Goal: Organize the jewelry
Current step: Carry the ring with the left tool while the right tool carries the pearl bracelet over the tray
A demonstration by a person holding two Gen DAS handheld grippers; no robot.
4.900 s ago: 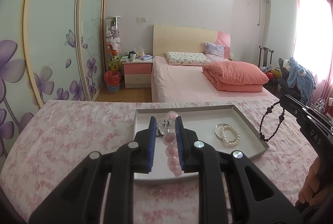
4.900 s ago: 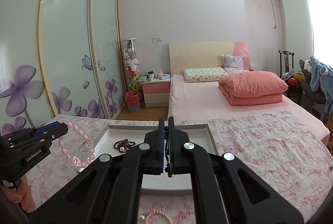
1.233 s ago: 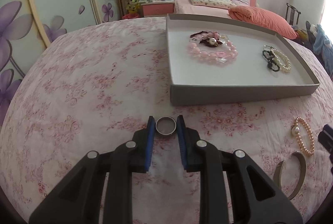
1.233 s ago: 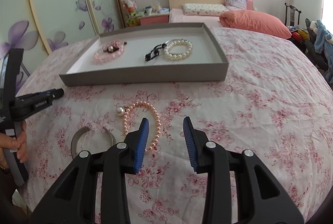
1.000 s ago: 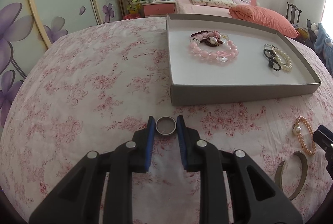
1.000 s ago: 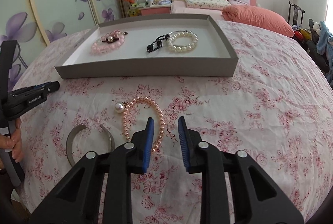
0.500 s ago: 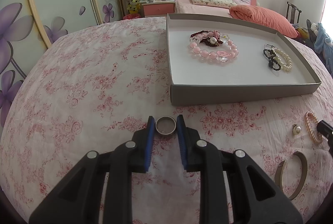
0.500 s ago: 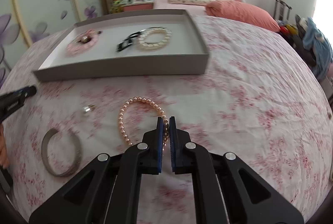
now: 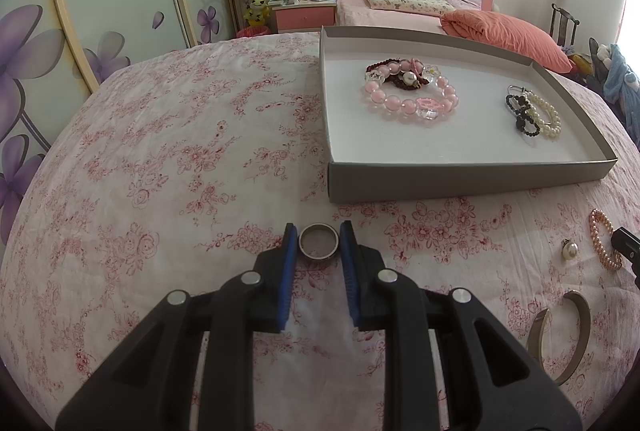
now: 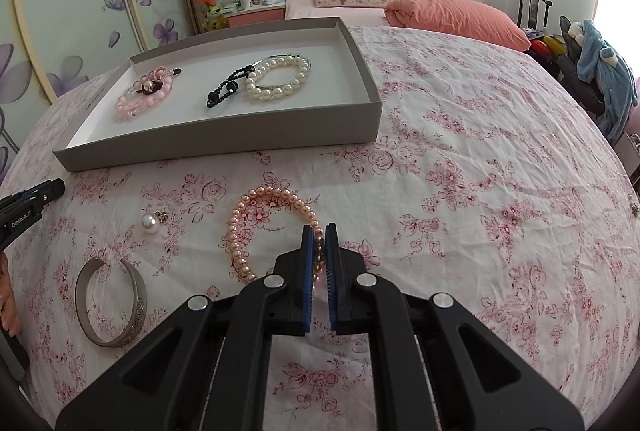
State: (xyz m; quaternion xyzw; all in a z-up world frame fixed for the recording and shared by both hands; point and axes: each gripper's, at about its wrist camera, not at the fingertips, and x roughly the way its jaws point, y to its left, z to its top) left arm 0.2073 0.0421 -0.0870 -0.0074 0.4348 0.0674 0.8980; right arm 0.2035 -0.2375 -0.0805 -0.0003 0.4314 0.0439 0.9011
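Bedroom, floral pink cloth (image 9: 168, 151) spread as work surface. Bed with pillow and folded orange quilt behind, wardrobe doors with purple flowers at 9 o'clock.

Left wrist view:
- Left gripper (image 9: 319, 245) low over cloth, blue pads clamped on ring (image 9: 319, 242), one pad on each side. Ring level, at or just above cloth; contact with cloth cannot be told.
- Grey tray (image 9: 460, 179) at 1 o'clock of ring, near, not touching.
- Inside tray, left part: pink bead bracelet (image 9: 412, 99) lying over a dark red bead piece. Right part: black beads (image 9: 520, 113) touching white pearl bracelet (image 9: 546, 115).
- On cloth at 3 o'clock: single pearl earring (image 9: 570, 250), pink pearl bracelet (image 9: 602, 243) just beside it, silver cuff (image 9: 560, 335) nearer the camera.

Right wrist view:
- Right gripper (image 10: 319, 251) with pads drawn nearly together, pinching right-hand side of pink pearl bracelet (image 10: 256, 227). Beads visible in the narrow gap. Rest of bracelet flat on cloth.
- Pearl earring (image 10: 150, 221) at 9 o'clock of bracelet, apart from it.
- Cuff (image 10: 112, 301) at 8 o'clock, open side up-frame.
- Tray (image 10: 224, 141) at 11 o'clock beyond bracelet, holding same three groups.
- Tip of left gripper (image 10: 30, 207) at left edge, part of a hand below it.
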